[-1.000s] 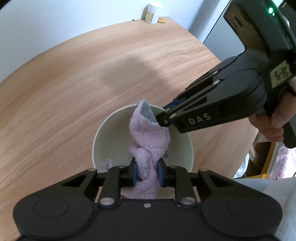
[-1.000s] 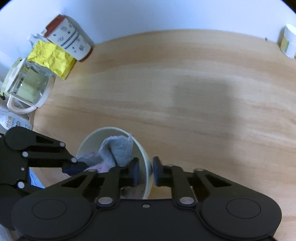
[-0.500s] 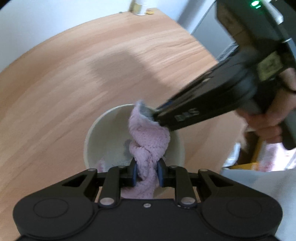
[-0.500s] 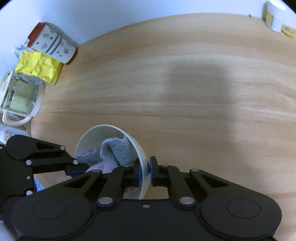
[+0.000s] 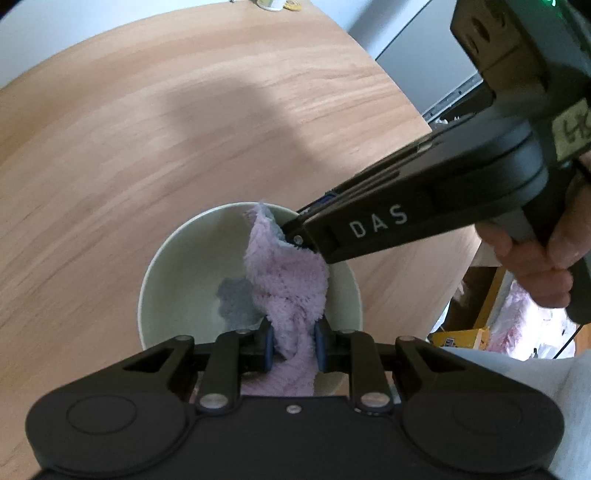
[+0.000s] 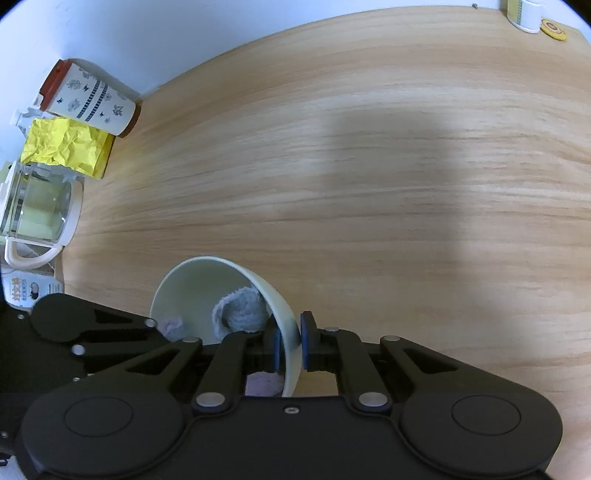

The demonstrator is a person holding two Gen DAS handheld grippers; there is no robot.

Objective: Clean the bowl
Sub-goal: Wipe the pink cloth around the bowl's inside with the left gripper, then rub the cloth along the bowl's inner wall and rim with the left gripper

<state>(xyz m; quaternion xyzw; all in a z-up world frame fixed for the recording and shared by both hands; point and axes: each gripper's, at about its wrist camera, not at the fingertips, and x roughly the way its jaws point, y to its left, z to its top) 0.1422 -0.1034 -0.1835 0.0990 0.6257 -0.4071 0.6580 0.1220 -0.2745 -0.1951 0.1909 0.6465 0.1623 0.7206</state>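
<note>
A pale green bowl (image 5: 184, 280) is held above the wooden table (image 5: 147, 129). My left gripper (image 5: 291, 349) is shut on a pink and grey cloth (image 5: 286, 280) that hangs down inside the bowl. My right gripper (image 6: 288, 347) is shut on the bowl's rim (image 6: 290, 332), one finger inside and one outside, and holds the bowl tilted. The right gripper also shows in the left wrist view (image 5: 295, 234) at the bowl's far right rim. The cloth (image 6: 240, 310) shows grey inside the bowl in the right wrist view.
A patterned canister (image 6: 88, 99), a crumpled yellow packet (image 6: 62, 147) and a glass jug (image 6: 37, 214) stand at the table's left edge. A small white jar (image 6: 522, 14) and a yellow lid (image 6: 552, 27) sit at the far corner. The table's right edge (image 5: 443, 258) runs close by.
The right gripper has closed on the bowl's rim and raised the bowl off the table. The cloth has shifted deeper into the bowl with the left gripper.
</note>
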